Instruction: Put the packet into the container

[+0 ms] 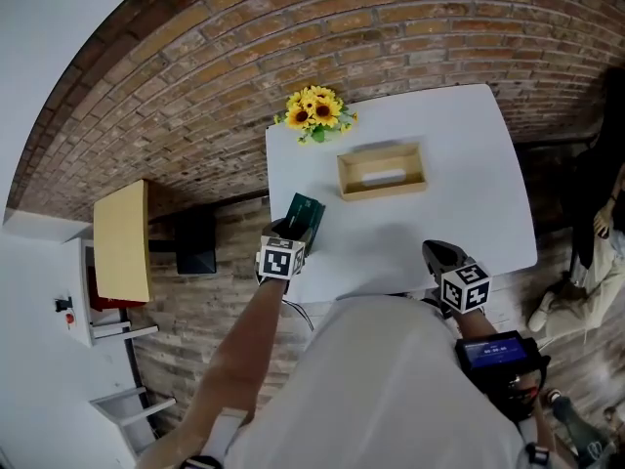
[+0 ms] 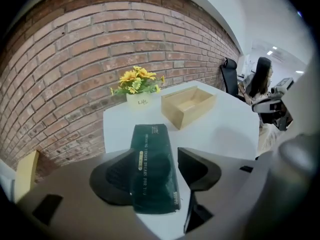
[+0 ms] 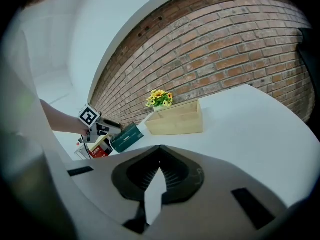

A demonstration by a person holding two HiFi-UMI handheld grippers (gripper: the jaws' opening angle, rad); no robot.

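Note:
A dark green packet (image 1: 305, 213) lies at the white table's near left edge. My left gripper (image 1: 298, 225) reaches down over it, open. In the left gripper view the packet (image 2: 152, 166) sits between the jaws, lapping over the left one, with a gap to the right one. The open wooden container (image 1: 381, 190) stands farther back at the table's middle; it also shows in the left gripper view (image 2: 187, 109) and the right gripper view (image 3: 175, 125). My right gripper (image 1: 437, 252) rests at the near right edge, shut with nothing in it (image 3: 160, 156).
A pot of yellow flowers (image 1: 314, 110) stands at the table's far left corner, just behind the container. A brick wall runs behind the white table (image 1: 469, 164). A yellow board (image 1: 122, 240) lies left of the table. A seated person (image 2: 260, 79) is at a desk beyond.

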